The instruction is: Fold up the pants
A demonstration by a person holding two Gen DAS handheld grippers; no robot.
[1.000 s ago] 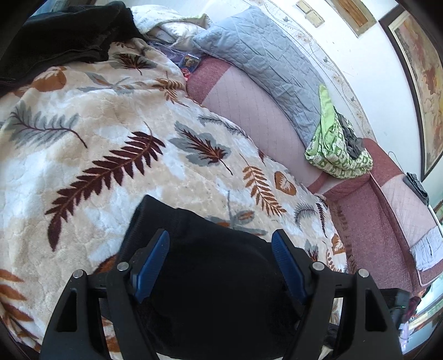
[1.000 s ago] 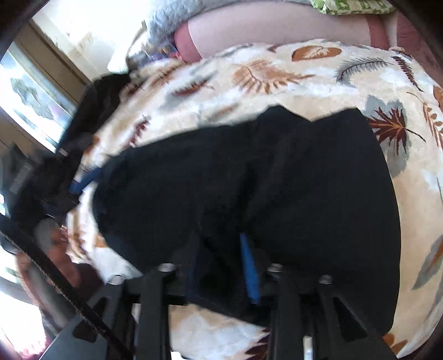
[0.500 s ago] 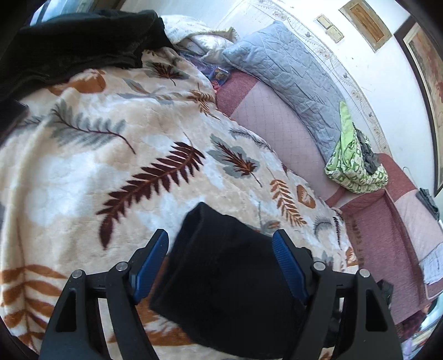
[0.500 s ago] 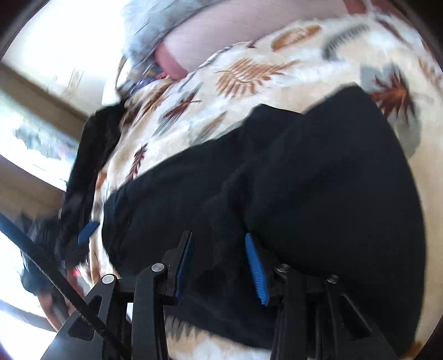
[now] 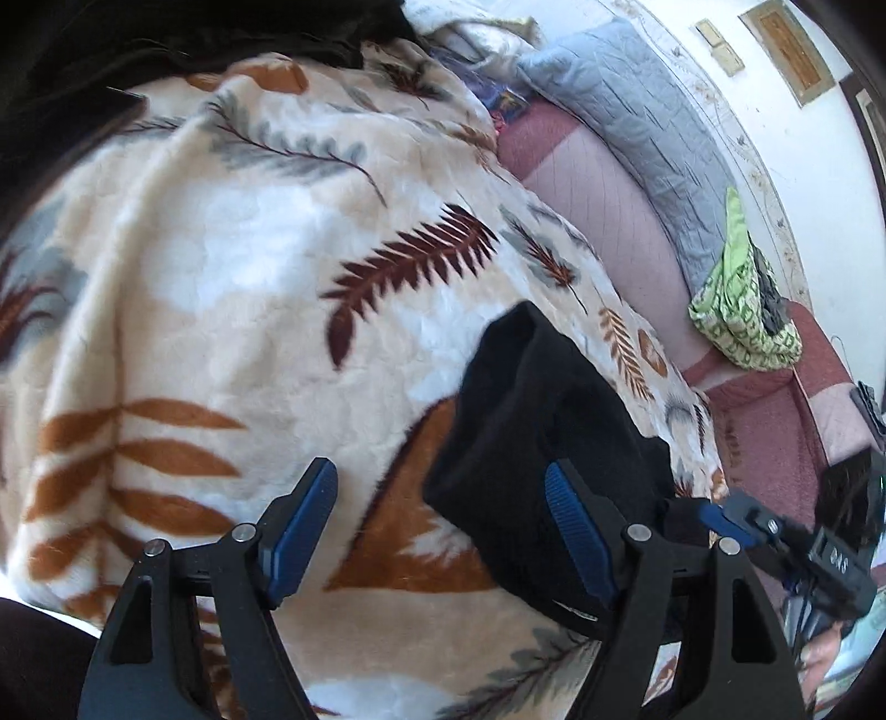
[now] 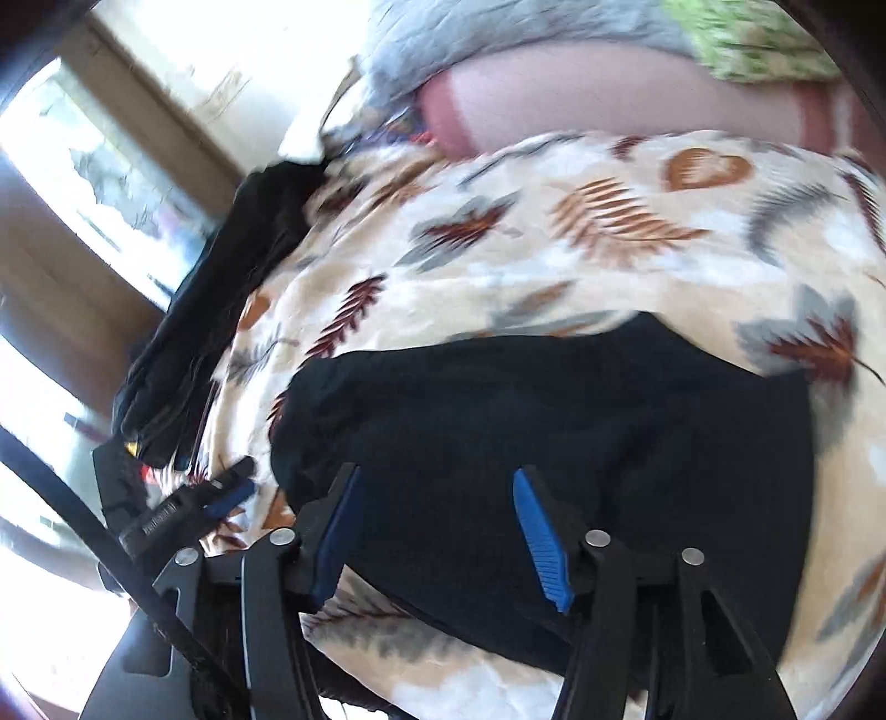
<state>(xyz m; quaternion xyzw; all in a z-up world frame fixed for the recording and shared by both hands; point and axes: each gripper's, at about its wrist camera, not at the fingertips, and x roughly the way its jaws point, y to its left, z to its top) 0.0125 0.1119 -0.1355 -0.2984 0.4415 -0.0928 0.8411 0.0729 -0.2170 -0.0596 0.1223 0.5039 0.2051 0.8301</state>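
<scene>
The black pants (image 6: pixel 581 432) lie in a folded bundle on the leaf-print blanket (image 6: pixel 581 232). In the left wrist view the pants (image 5: pixel 531 421) lie at centre right. My left gripper (image 5: pixel 437 498) is open and empty, to the left of the bundle, with its right finger beside the cloth. My right gripper (image 6: pixel 434 498) is open and empty, just above the near edge of the pants. The right gripper also shows in the left wrist view (image 5: pixel 775 531) at the far right, and the left gripper shows in the right wrist view (image 6: pixel 210 498) at lower left.
A pile of black clothes (image 5: pixel 166 39) lies at the blanket's far left corner, also in the right wrist view (image 6: pixel 221 310). A pink sofa (image 5: pixel 598 188) with a grey cushion (image 5: pixel 637 122) and a green cloth (image 5: pixel 742 315) stands behind. A window (image 6: pixel 111 155) is at left.
My right gripper opened and let go of the pants, then pulled back. My left gripper moved left off the bundle and stayed open. The pants now lie flatter.
</scene>
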